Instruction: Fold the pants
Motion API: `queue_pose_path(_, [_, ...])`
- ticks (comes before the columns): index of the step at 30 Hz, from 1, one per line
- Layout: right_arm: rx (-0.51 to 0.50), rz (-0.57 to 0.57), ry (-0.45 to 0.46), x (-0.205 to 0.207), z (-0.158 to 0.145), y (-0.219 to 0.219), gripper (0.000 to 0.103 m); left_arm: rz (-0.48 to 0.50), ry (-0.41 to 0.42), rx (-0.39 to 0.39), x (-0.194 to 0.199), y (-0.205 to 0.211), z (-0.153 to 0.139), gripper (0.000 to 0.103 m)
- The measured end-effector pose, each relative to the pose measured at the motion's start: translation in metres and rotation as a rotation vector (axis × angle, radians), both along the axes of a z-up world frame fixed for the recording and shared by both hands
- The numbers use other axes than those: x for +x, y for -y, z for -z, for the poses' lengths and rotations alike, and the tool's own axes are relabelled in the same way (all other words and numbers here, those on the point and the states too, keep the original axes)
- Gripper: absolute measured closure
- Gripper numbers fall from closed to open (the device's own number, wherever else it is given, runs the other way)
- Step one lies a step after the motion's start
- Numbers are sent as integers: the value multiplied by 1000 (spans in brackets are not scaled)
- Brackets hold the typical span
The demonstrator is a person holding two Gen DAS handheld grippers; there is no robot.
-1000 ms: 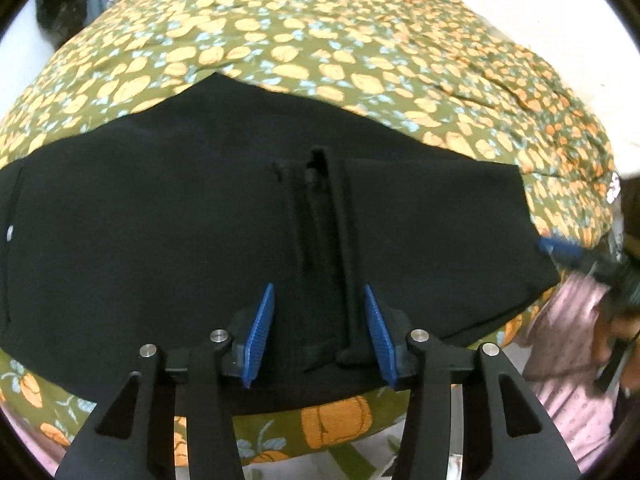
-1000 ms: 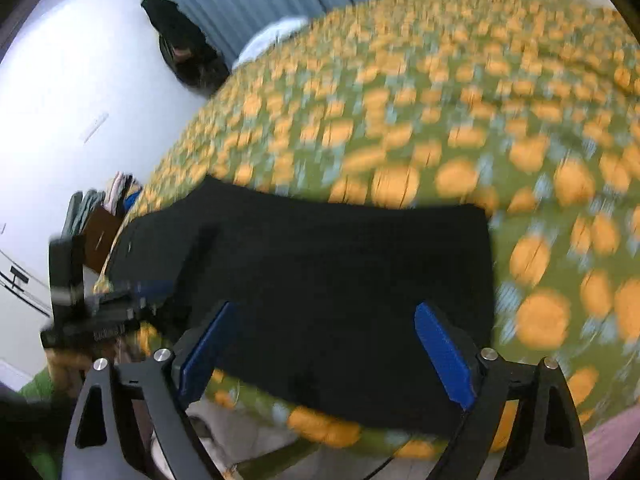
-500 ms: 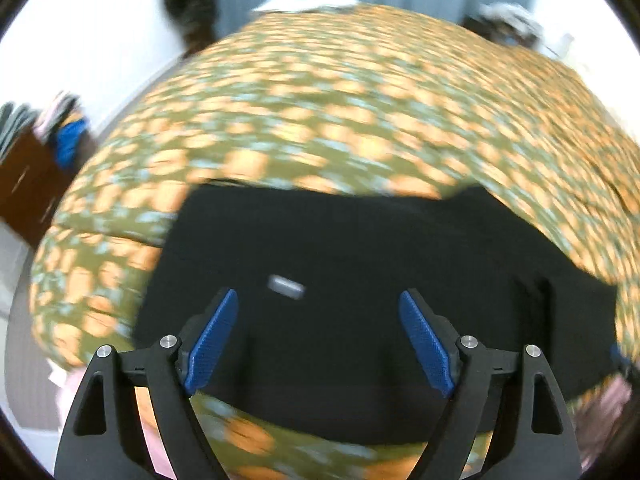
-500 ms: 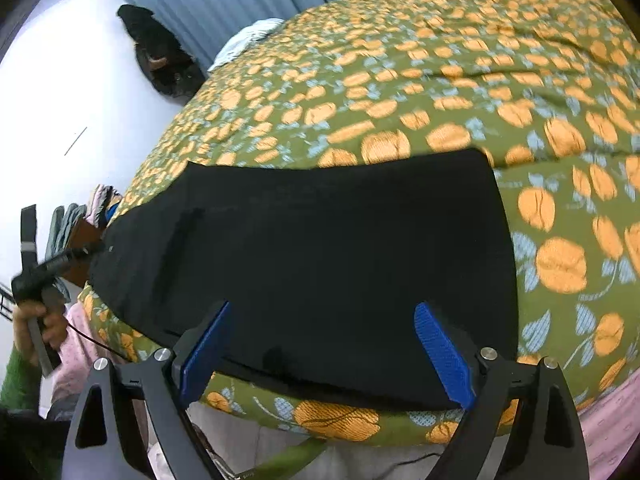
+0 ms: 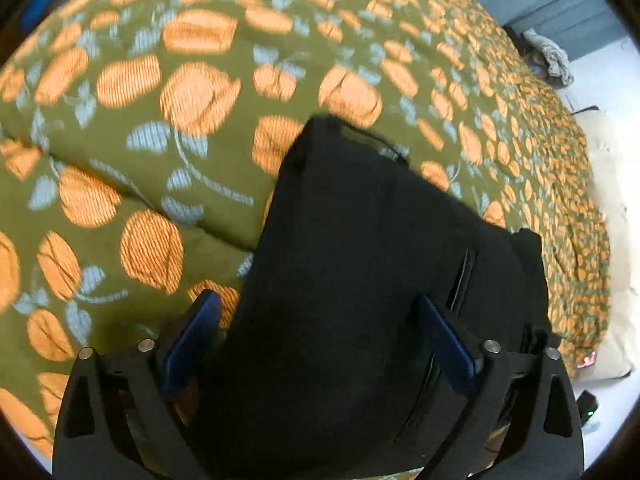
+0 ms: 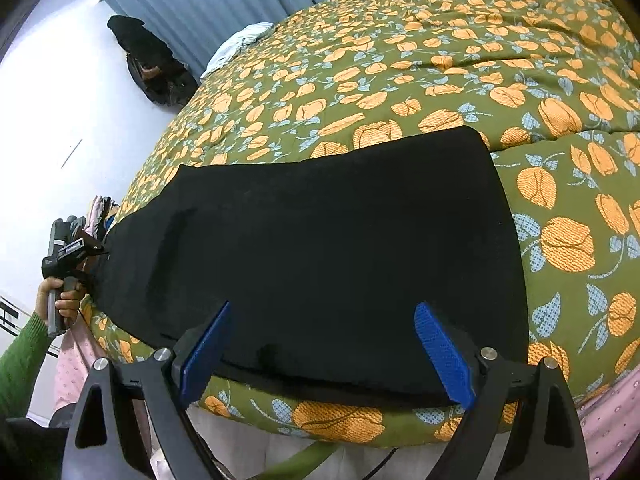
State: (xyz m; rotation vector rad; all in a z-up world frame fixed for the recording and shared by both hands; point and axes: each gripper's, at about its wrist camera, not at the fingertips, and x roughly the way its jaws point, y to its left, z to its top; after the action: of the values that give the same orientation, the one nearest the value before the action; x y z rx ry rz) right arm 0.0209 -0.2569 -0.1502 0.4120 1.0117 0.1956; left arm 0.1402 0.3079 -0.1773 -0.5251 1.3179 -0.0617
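1. Left wrist view: the left gripper (image 5: 318, 338) points steeply down over one end of the black pants (image 5: 360, 264). Its blue fingers (image 5: 194, 334) stand wide apart and are opening. Dark cloth lies below and between them, but the pads press on nothing. Picture slightly blurred.
2. Same view: the pants lie flat on a bed covered by a green quilt (image 5: 160, 128) with orange fruit print. A slit pocket (image 5: 462, 276) shows in the cloth near the right finger. A pale pillow (image 5: 608, 240) sits at the quilt's right edge.
3. Right wrist view: the right gripper (image 6: 324, 348) hovers over the near long edge of the pants (image 6: 320, 248), fingers (image 6: 442, 354) spread wide, holding nothing.
4. Same view: the pants stretch as one long black band across the quilt (image 6: 440, 60), close to the bed's near edge. At the far left end, a hand (image 6: 60, 298) in a green sleeve (image 6: 20, 364) grips the other gripper's handle just beside the cloth.
5. Background: blue-grey curtain (image 6: 224, 0), white wall, dark bundle (image 6: 148, 64) on the floor.
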Motion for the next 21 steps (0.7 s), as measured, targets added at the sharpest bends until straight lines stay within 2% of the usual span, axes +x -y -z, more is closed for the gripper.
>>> queue_pose_path(1, [1,0,0,0,0,0,12,-1,6,8,-1,1,-2,7])
queue_pose_path(3, [7,4,1,1,1,1,12,8,42,3,-7,6,-13,45])
queue_pose_path(4, [9,6,2,1,1,2,12,4,49,29,-10,10,-19,52])
queue_pose_path(5, [10,8,3,1,2,2,12,1,55,48,-11,12,-23,70])
queue_pose_path(7, [9,10,5,1,2,2,12,-34,60,50,-17,11,-37,80])
queue_pose_path(10, [-17,4,16,3,0,-2,12,-69,97,10,-28,17,-67,84])
queue_pose_path(14, [-76,-22,60,4,-7,-12,12,-6,196,-22,-44,59,-124,85])
queue_pose_path(18, [-102,-59,38,10,1,-22,12,103,252,-54,-50,134,-160,86])
queue_pose_path(21, [-88,-52,44,11,3,-20,12,198,260,-70,-47,201,-163,86])
